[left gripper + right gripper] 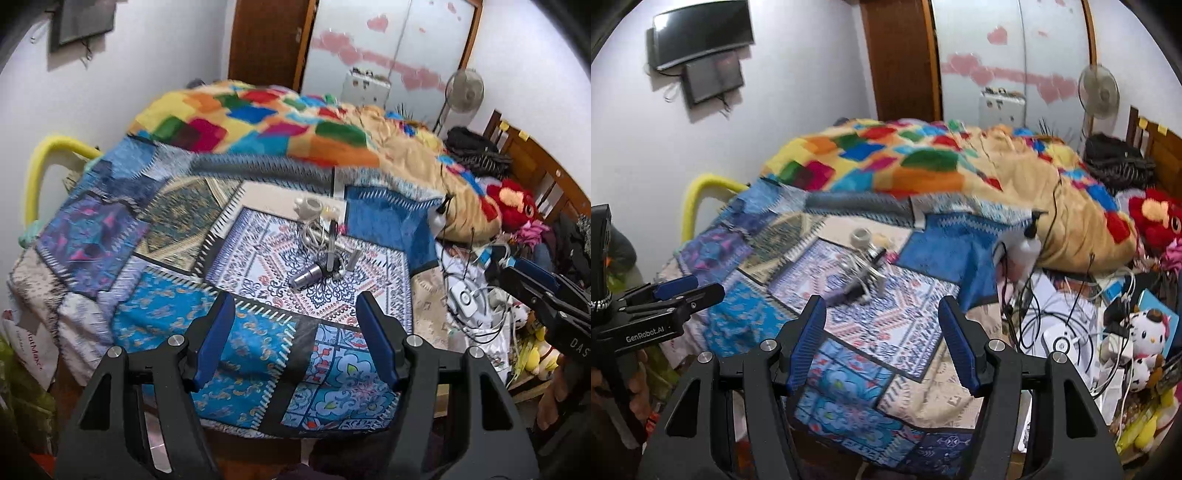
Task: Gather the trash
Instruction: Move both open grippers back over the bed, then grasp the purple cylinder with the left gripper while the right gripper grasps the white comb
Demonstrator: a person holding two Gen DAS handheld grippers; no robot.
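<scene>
A small heap of trash lies in the middle of the patchwork bedspread (155,321): a crushed silvery can (308,276), a white cup-like piece (309,207) and tangled wire and sticks (332,243). The same heap (862,275) shows in the right wrist view. My left gripper (295,314) is open and empty, near the bed's front edge, short of the heap. My right gripper (882,317) is open and empty, also short of the heap. Each gripper shows at the other view's side: the right gripper (532,288) and the left gripper (676,291).
A colourful checked blanket (280,125) is bunched at the back of the bed. Cables, a white device (465,299) and soft toys (1145,332) crowd the right side. A standing fan (463,90), a wardrobe and a yellow rail (40,166) surround the bed.
</scene>
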